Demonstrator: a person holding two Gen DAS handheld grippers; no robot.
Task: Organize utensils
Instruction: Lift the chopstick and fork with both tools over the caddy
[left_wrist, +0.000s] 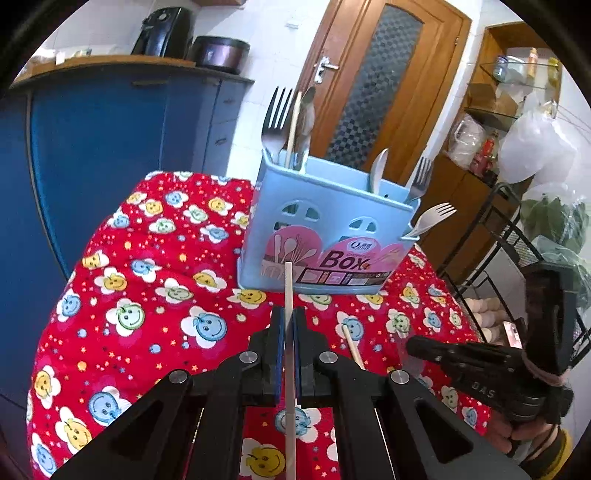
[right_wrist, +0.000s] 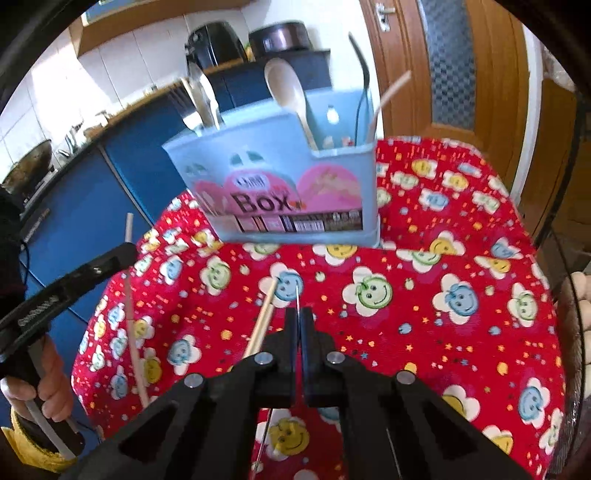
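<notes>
You are working in a home kitchen: blue cabinets (left_wrist: 110, 147) run under a wooden worktop carrying a black air fryer (left_wrist: 164, 31) and a dark cooker pot (left_wrist: 221, 53), a wok (right_wrist: 29, 166) sits far left, and a wooden door (left_wrist: 380, 81) stands beyond white tiles.

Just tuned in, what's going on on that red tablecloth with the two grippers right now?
A person is sorting utensils into the blue utensil box on the red smiley-face tablecloth. The left gripper is shut on a pale chopstick, held upright just in front of the box. The right gripper is closed on a thin metal rod. Another chopstick lies on the cloth beside it. Forks and spoons already stand in the box.
</notes>
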